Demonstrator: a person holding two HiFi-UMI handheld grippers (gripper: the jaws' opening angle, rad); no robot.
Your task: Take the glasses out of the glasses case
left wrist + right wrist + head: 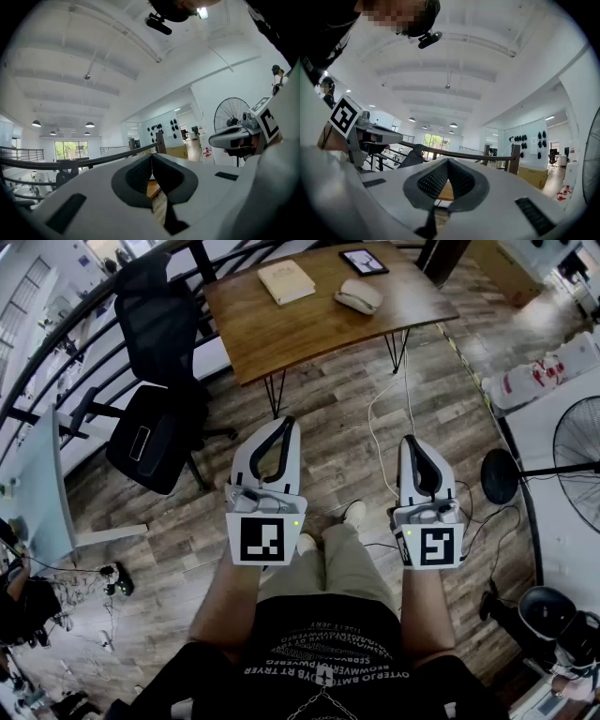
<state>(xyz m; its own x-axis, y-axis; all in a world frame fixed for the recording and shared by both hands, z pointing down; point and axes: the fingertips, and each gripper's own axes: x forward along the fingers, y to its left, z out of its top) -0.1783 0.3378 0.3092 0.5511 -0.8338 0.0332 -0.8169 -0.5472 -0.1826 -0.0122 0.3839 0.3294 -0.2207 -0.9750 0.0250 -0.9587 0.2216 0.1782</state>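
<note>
**Both tools closed, well short of the bench**

The person is holding the left tool (287, 421) and the right tool (413, 440) level above the wooden floor (328, 418). Each has its jaws pressed together on nothing. The pale glasses case (359, 296) is lying shut on the wooden bench (309, 329), well apart from both tools, near a tablet (364, 261) and a beige book (286, 281).

Wooden table (309, 329) — book (286, 281), glasses case (359, 296), tablet (364, 262)
</note>
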